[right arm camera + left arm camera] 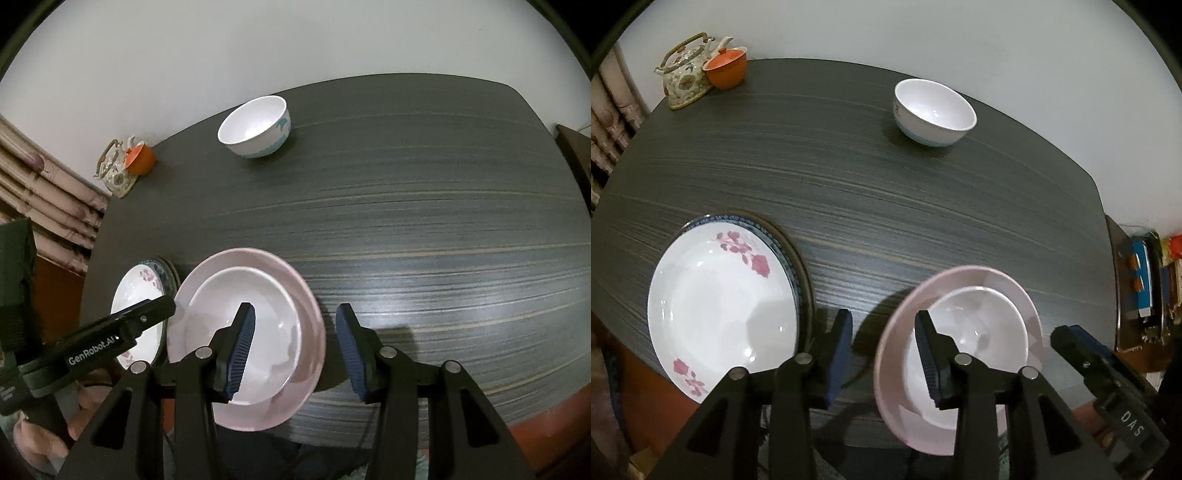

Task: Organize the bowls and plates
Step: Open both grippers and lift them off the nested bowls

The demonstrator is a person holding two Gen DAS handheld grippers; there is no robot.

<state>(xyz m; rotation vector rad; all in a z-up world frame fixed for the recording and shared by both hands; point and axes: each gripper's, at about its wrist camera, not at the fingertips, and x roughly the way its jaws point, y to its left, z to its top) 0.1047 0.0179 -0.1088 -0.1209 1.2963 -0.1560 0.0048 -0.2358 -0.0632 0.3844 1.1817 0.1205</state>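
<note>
Both grippers' jaws stand apart, empty, over the pink plate (310,317); next, fetch the far bowl (256,127) beyond it.

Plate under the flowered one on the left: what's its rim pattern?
Dark blue patterned rim, peeking out beneath the white pink-flowered plate; clearest in the left wrist view.

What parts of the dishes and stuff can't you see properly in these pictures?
- Blue-rimmed plate, left wrist view: only its edge shows; the flowered plate on top hides the rest.
- Pink bowl, both views: the claw fingers cover part of its near rim and of the white bowl inside.
- Teapot, right wrist view: too small to read its pattern; the orange cup overlaps it.
- Shelf items, left wrist view: blurred at the picture's edge.
</note>
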